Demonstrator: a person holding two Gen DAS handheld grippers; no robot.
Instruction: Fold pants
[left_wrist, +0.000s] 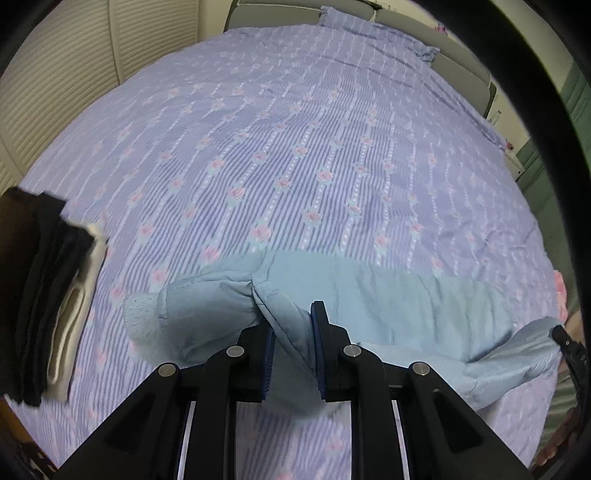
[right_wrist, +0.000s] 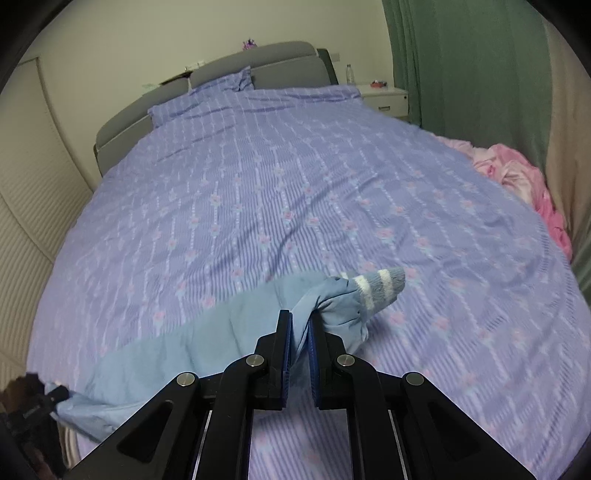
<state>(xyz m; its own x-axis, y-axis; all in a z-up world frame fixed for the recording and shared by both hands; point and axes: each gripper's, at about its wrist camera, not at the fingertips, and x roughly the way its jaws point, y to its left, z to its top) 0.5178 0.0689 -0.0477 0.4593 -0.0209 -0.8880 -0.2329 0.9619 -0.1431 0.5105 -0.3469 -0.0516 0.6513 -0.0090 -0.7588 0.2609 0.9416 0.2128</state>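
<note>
Gripping pants (left_wrist: 388, 295), both tongs (left_wrist: 291, 325) downtilted.

Bedspread (right_wrist: 258, 192) open and flat from the near edge to the far pillows (right_wrist: 221, 86). Near left edge: stack of folded dark and white clothes (left_wrist: 51, 306). Right edge: crumpled pink fabric (right_wrist: 517, 177). Light blue pants (left_wrist: 388, 295) span the near strip between both grippers.

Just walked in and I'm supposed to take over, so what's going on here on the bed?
A person holds a tool in each hand and is folding light blue pants on the purple floral bedspread. The left tool is shut on one end of the fabric, the right tool on the other, near a striped knit cuff. Folded dark and white clothes sit stacked at the bed's left edge.
</note>
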